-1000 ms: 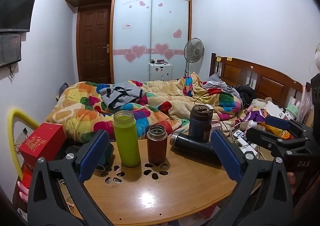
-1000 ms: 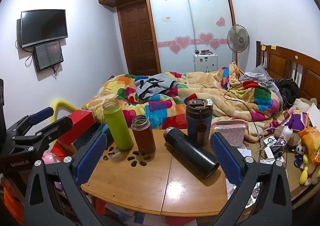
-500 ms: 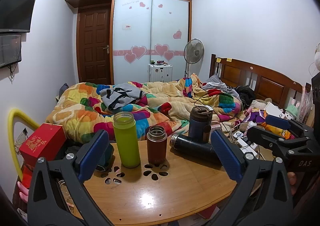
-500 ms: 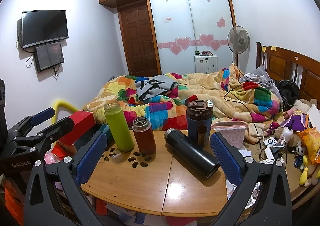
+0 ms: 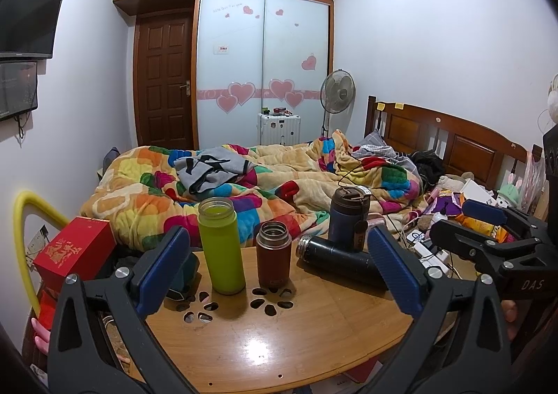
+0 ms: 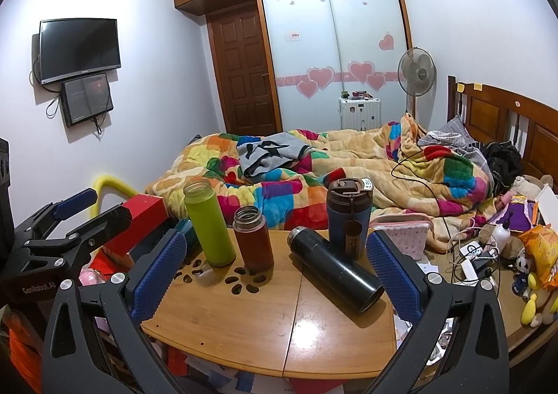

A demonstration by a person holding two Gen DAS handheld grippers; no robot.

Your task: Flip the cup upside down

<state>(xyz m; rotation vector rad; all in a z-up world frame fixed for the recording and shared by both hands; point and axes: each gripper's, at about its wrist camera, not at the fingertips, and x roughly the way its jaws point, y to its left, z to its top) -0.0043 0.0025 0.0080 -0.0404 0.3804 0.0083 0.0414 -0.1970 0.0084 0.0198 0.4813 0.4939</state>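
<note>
Several cups stand on a round wooden table (image 5: 279, 352) (image 6: 223, 320). A green cup (image 5: 221, 245) (image 6: 209, 223) and a brown cup (image 5: 273, 254) (image 6: 253, 239) stand upright with open tops. A black flask (image 5: 340, 259) (image 6: 334, 268) lies on its side. A dark blue lidded tumbler (image 5: 348, 218) (image 6: 348, 216) stands behind it. My left gripper (image 5: 279, 272) is open and empty, short of the cups. My right gripper (image 6: 275, 272) is open and empty, also short of them. Each gripper shows in the other's view, the right one (image 5: 488, 233) and the left one (image 6: 76, 219).
A bed with a colourful quilt (image 5: 244, 184) lies right behind the table. A red box (image 5: 75, 249) sits at the table's left edge. Cables, toys and a power strip (image 6: 488, 254) clutter the right side. A fan (image 6: 416, 75) stands at the back.
Both views have shifted slightly; the grippers stay open and the cups have not moved.
</note>
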